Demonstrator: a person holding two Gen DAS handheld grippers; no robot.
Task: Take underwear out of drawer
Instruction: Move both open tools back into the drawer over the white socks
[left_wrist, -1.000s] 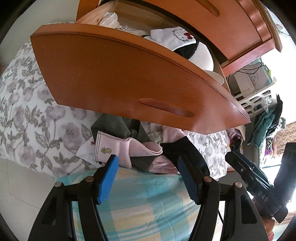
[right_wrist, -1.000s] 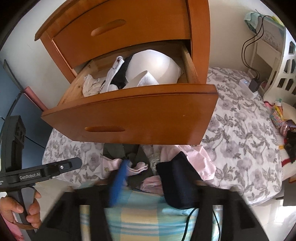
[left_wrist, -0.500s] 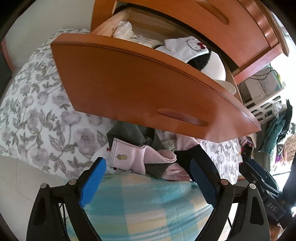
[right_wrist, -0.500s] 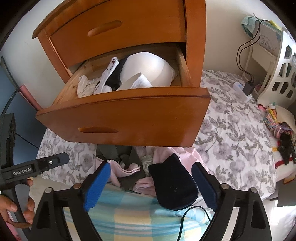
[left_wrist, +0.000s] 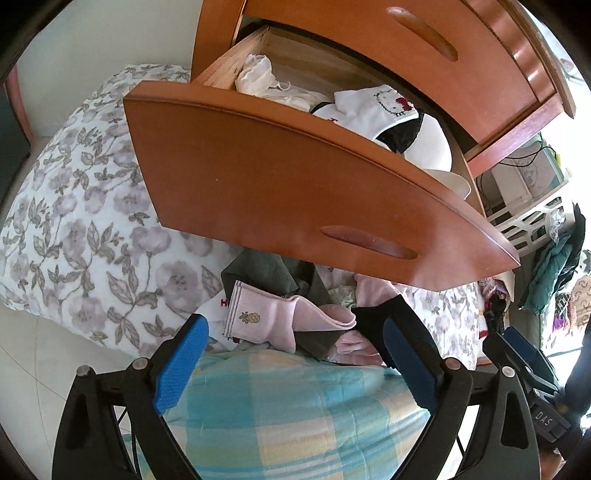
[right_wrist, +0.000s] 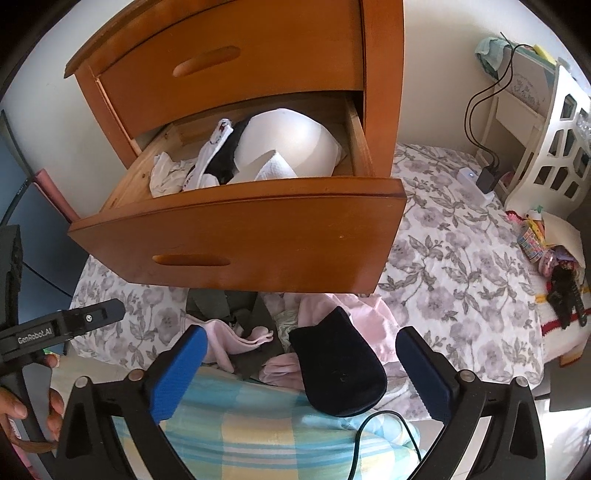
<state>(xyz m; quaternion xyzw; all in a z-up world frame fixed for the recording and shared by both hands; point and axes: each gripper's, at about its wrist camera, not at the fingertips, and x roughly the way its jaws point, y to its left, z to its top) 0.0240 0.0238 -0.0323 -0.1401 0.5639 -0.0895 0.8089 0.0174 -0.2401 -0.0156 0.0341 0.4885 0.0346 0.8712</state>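
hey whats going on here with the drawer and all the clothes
A person holds a hand-held gripper in each hand over a pile of clothes on the bed, below an open wooden drawer. The left hand-held gripper and right hand-held gripper have just been opening and now stand wide with nothing gripped; a black garment lies between the right one's fingers. White underwear is still in the drawer.

Bed w/ a floral cover (right_wrist: 461, 266), checked blanket (right_wrist: 258, 424) at the near edge, pile of clothes (right_wrist: 240, 332) on top, black pouch-like thing (right_wrist: 340, 373) w/ it.
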